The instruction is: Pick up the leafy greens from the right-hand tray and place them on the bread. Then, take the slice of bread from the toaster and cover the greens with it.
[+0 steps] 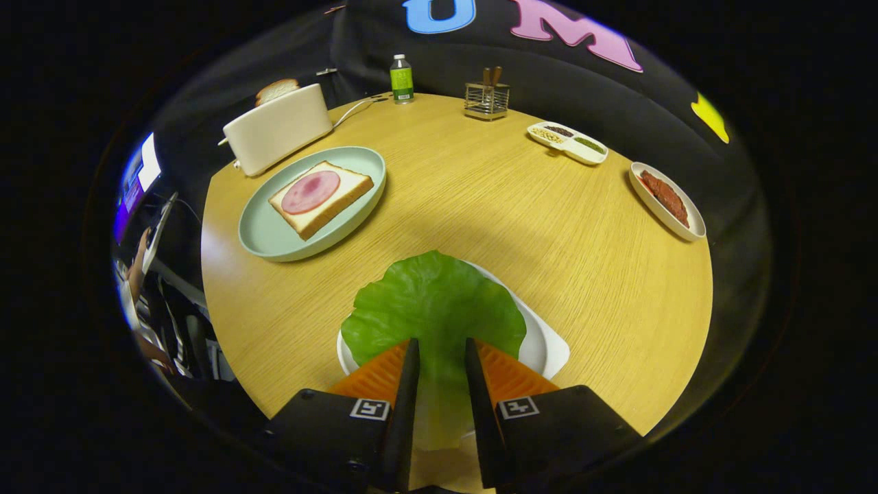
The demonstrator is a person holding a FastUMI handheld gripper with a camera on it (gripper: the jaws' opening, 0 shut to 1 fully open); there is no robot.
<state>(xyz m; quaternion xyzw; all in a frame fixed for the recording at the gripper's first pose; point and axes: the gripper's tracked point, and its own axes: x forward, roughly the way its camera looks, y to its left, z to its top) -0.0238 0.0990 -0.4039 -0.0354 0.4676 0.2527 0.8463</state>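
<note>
Green lettuce leaf (435, 302) (over its white tray (549, 346)) sits between part-open tongs (440, 353), grip unclear

Round wooden table (480, 226), light oak grain, carrying all items. Directly under and just ahead of the fingers rests a white tray (549, 346). Beyond the fingers and to their left lies a pale green plate (264, 237); immediately behind it stands a cream toaster (278, 130), its cord trailing across the tabletop toward the far edge. At the far edge, straight ahead, stands a small green-labelled bottle (401, 79), with a wire utensil holder (486, 100) near it to the right. Farther right sit a white divided dish (567, 143) and, well apart, a white oval dish (667, 201).
</note>
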